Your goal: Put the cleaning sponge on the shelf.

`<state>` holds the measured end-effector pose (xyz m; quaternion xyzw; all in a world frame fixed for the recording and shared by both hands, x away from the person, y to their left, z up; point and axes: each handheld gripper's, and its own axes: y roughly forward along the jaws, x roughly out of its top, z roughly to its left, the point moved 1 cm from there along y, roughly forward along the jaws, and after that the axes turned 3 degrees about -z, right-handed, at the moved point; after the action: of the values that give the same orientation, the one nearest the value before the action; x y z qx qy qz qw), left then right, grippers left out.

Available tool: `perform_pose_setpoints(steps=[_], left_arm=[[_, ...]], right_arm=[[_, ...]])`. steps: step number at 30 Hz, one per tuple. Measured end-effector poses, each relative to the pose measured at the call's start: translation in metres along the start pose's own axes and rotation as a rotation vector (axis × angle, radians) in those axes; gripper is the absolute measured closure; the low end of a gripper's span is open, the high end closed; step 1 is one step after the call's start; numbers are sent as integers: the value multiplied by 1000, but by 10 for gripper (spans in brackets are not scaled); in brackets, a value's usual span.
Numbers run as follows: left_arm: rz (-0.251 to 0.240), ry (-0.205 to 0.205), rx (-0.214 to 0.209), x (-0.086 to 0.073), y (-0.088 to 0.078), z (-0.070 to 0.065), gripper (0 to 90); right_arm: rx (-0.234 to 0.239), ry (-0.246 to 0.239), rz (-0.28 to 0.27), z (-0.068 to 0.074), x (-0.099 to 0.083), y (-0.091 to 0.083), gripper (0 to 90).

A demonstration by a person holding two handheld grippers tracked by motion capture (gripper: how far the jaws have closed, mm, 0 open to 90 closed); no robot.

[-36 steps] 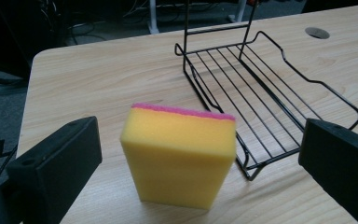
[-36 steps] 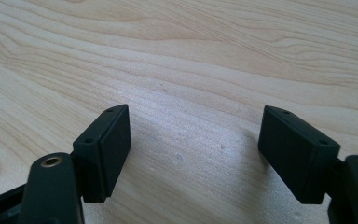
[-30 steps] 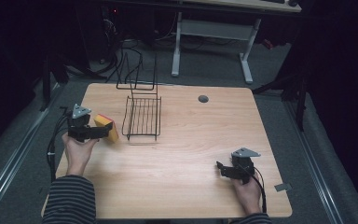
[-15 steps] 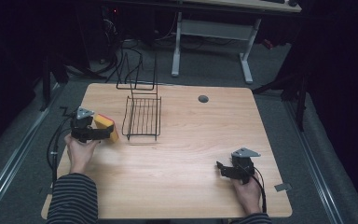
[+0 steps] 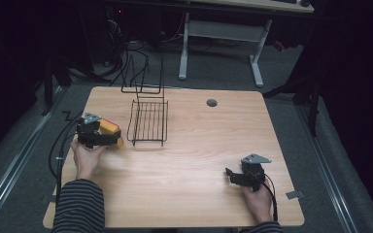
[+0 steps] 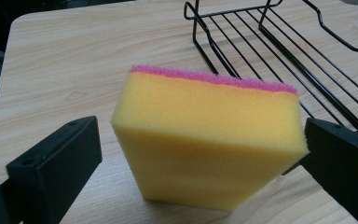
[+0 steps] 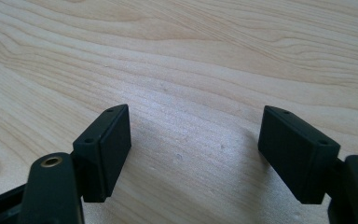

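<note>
Moved: left gripper (image 5: 108, 140) has slid a little nearer the person with the sponge (image 5: 110, 128); right gripper (image 5: 234, 176) stays put.
Sponge: stands on edge on the counter (image 5: 199, 145), just beside the wire rack (image 5: 148, 121), between the left fingers (image 6: 56, 158).
Left fingers: spread; one looks to touch the sponge, the other has a gap.
Right fingers: spread over bare wood, waiting.
Why: probably lining up for a grab.

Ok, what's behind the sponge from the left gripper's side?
Behind the sponge lies bare table, with the black wire rack to the right. The strip of table right behind the sponge is covered by it.
</note>
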<state>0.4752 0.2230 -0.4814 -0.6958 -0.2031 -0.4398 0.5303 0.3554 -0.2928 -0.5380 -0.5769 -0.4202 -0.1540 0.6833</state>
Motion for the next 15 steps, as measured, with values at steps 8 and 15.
perform_pose_setpoints(steps=[8, 15], left_arm=[[23, -3, 7, -2, 6, -2, 2], [39, -1, 7, -4, 10, -2, 13]], right_arm=[[0, 0, 0, 0, 0, 0, 257], [0, 0, 0, 0, 0, 0, 257]])
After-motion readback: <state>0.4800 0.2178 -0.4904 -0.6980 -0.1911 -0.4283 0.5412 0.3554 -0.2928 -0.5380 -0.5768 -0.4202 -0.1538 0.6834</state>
